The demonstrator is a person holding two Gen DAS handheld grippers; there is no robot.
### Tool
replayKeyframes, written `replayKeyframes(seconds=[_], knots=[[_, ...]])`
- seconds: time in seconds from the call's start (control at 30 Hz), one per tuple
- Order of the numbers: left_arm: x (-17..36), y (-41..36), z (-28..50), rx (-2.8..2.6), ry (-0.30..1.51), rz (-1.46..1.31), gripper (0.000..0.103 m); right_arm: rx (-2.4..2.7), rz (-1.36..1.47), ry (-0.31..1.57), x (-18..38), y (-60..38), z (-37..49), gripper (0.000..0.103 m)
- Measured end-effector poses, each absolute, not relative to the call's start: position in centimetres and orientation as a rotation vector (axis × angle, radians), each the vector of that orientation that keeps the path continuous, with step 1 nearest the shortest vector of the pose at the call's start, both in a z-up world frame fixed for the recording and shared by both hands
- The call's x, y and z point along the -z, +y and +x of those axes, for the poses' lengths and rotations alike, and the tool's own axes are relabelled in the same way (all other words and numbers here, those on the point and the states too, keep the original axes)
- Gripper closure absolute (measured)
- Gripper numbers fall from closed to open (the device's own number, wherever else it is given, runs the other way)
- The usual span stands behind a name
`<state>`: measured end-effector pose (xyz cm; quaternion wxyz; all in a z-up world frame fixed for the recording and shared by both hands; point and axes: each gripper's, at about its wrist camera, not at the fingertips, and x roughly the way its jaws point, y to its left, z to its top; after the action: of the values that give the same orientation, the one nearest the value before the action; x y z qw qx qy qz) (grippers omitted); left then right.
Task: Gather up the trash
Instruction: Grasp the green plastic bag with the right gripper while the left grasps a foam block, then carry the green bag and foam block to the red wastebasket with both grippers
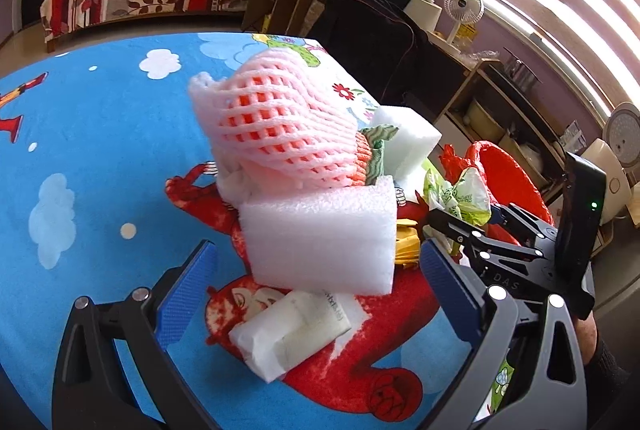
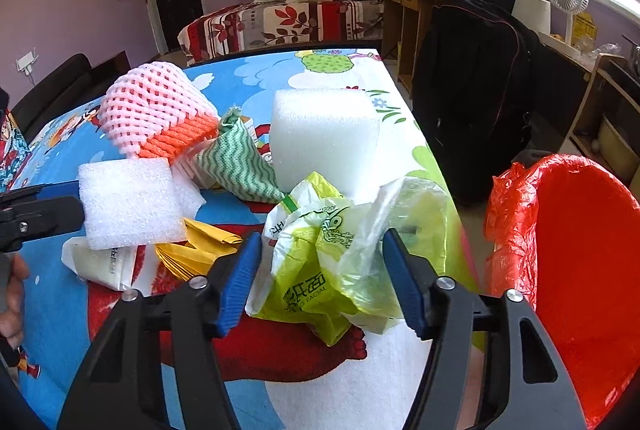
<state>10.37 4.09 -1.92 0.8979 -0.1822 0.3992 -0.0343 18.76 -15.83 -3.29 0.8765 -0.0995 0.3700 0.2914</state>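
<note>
Trash lies piled on a table with a blue cartoon cloth (image 1: 88, 166). My left gripper (image 1: 316, 286) is open, its fingers either side of a white foam block (image 1: 320, 234), not touching it. Under the block lies a white wrapper (image 1: 288, 330); behind it a pink and orange foam fruit net (image 1: 276, 126) and a second white foam block (image 1: 404, 138). My right gripper (image 2: 320, 282) is open around a crumpled green and white plastic bag (image 2: 332, 246). The red bag-lined bin (image 2: 580, 262) stands off the table's right edge.
A green striped cloth (image 2: 236, 166) and a folded yellow paper (image 2: 200, 246) lie among the trash. A black suitcase (image 2: 476, 86) stands beyond the table by wooden shelves. A bed (image 2: 280, 18) is at the back.
</note>
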Motion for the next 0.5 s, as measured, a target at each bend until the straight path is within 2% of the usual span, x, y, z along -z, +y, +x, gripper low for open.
replayKeyframes(seconds=[0.3, 0.4, 0.43, 0.5], knots=[[3.4, 4.5, 13.0, 0.117, 0.867, -0.394, 0.005, -0.611, -0.169, 0.756, 2.1, -17.8, 18.1, 0.051], [3.5, 4.1, 13.1, 0.136, 0.871, -0.377, 0.012, -0.603, -0.151, 0.746, 1.3, -18.5, 17.9, 0.051], [3.6, 3.9, 13.2, 0.147, 0.876, -0.375, 0.020, -0.601, -0.147, 0.743, 1.2, -18.7, 17.8, 0.051], [3.6, 3.7, 13.1, 0.146, 0.876, -0.366, 0.020, -0.597, -0.140, 0.734, 0.8, -19.1, 17.6, 0.051]])
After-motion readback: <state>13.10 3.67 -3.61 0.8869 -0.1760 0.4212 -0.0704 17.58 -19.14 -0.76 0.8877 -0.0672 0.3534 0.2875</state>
